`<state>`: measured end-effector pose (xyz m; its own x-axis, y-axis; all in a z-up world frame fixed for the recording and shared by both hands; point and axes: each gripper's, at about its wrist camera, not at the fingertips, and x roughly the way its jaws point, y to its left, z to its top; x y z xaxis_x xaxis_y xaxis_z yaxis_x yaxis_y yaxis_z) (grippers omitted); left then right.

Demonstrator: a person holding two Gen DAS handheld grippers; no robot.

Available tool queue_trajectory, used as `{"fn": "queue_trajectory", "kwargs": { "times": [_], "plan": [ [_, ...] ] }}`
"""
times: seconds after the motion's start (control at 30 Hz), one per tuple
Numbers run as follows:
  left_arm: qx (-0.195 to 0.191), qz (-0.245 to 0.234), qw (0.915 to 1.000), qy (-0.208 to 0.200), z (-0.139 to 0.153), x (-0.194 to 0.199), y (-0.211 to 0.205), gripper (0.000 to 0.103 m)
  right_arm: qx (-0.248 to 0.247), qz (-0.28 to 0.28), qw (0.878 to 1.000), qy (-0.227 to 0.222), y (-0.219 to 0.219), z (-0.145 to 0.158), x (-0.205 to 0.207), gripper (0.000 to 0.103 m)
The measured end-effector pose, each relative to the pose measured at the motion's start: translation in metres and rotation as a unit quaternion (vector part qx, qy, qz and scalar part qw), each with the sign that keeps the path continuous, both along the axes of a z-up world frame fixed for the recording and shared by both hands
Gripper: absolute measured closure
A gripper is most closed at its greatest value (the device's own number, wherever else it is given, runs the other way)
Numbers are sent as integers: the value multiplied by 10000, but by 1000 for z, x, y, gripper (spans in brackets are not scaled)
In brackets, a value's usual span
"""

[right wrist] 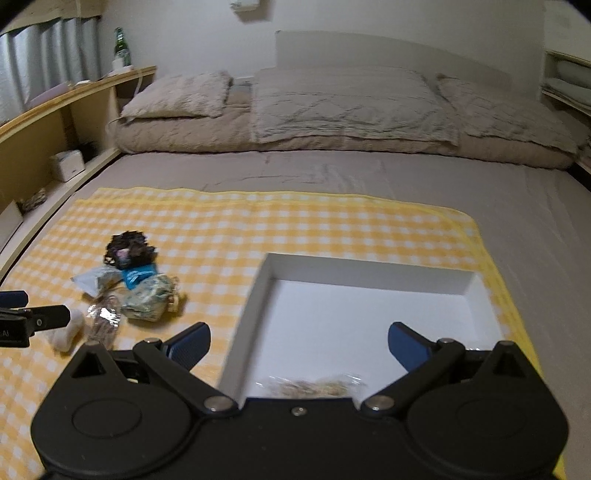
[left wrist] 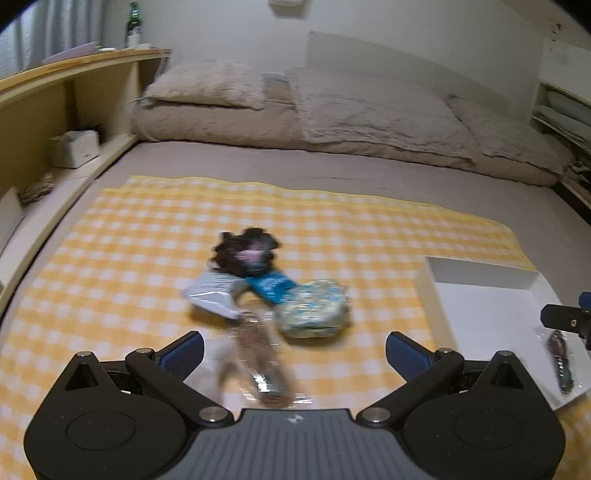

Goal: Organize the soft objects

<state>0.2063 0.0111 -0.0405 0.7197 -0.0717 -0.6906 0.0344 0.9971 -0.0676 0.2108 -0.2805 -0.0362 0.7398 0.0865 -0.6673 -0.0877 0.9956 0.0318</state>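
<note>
A pile of soft things lies on the yellow checked cloth [left wrist: 147,229]: a dark frilly item [left wrist: 247,253], a grey pouch [left wrist: 212,293], a teal packet [left wrist: 271,286], a patterned pouch [left wrist: 314,308] and a clear packet [left wrist: 258,354]. The pile also shows in the right wrist view [right wrist: 136,280], with a white soft item [right wrist: 68,328]. My left gripper [left wrist: 293,350] is open, just before the clear packet. My right gripper [right wrist: 297,341] is open over the white box [right wrist: 255,295], which holds a clear packet [right wrist: 314,386]. The box also shows in the left wrist view [left wrist: 436,295].
The cloth lies on a grey bed with beige pillows [right wrist: 177,96] and a folded duvet [right wrist: 351,107] at the back. A wooden shelf [left wrist: 74,96] runs along the left with a tissue box [left wrist: 74,147] and a green bottle [left wrist: 133,26].
</note>
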Motion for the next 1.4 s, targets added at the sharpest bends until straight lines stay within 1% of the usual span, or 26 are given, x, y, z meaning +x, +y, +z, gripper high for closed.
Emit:
{"fn": "queue_trajectory", "kwargs": {
  "times": [0.27, 0.57, 0.67, 0.77, 0.9, 0.93, 1.0, 1.03, 1.1, 1.17, 1.23, 1.27, 1.33, 1.4],
  "plan": [
    [54, 363, 9993, 27, -4, 1, 40, 0, 14, 366, 9993, 13, 45, -4, 15, 0],
    [-375, 465, 9982, 75, -6, 5, 59, 0, 37, 614, 9981, 60, 88, -13, 41, 0],
    [-330, 458, 9984, 67, -9, 11, 61, 1, 108, 738, 9972, 104, 105, -17, 49, 0],
    [-212, 471, 9986, 137, -16, 19, 64, 2, 194, 983, 9948, 178, 124, -25, 57, 0],
    [-61, 362, 9986, 369, -31, 34, 72, 11, 183, 1286, 9909, 358, 150, -39, 68, 0],
    [-20, 324, 9986, 426, -35, 37, 74, 12, 212, 1349, 9897, 417, 155, -43, 70, 0],
    [59, 242, 9981, 569, -44, 43, 77, 19, 313, 1489, 9870, 523, 164, -49, 76, 1],
    [79, 217, 9977, 631, -48, 46, 78, 21, 360, 1550, 9856, 567, 168, -52, 77, 1],
    [95, 158, 9969, 765, -57, 52, 81, 28, 427, 1698, 9822, 683, 176, -59, 80, 7],
    [121, 83, 9959, 895, -65, 58, 83, 34, 446, 1854, 9781, 834, 184, -66, 83, 9],
    [180, 27, 9946, 1024, -73, 63, 82, 38, 425, 1994, 9744, 946, 191, -74, 84, 13],
    [203, 7, 9937, 1098, -78, 65, 82, 41, 409, 2056, 9728, 989, 194, -77, 84, 17],
    [146, 20, 9929, 1181, -83, 69, 81, 43, 382, 2172, 9693, 1088, 199, -84, 85, 25],
    [70, 18, 9919, 1265, -87, 73, 80, 49, 333, 2239, 9667, 1192, 203, -92, 87, 35]
  ]
}}
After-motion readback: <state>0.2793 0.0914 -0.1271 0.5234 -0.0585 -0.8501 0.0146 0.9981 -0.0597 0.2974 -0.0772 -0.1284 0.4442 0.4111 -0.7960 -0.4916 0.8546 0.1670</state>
